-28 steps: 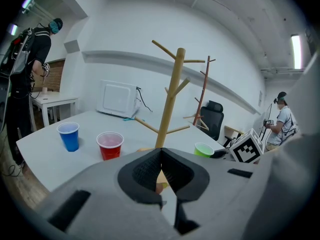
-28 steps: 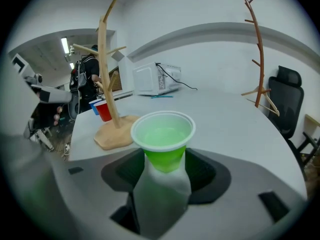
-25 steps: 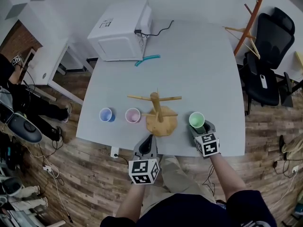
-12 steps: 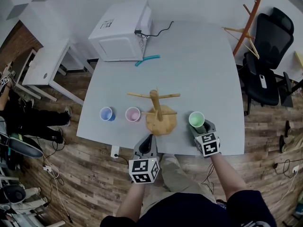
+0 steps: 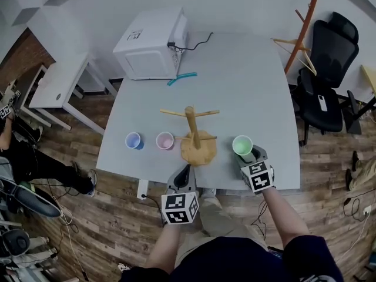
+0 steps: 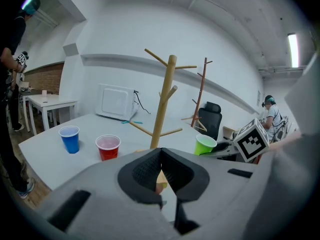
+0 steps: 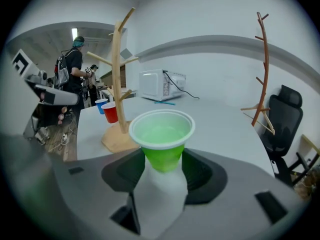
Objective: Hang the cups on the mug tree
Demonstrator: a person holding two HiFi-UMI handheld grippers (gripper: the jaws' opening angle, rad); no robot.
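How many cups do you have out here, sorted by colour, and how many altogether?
blue cup: 1
red cup: 1
green cup: 1
Total: 3

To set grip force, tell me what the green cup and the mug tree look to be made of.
The green cup: probably thin plastic, smooth and slightly glossy. Its wall looks translucent, and it has a pale rolled rim.
The mug tree: wood, light tan and matte. It has a plain round trunk with peg branches and a disc base, apparently unpainted.
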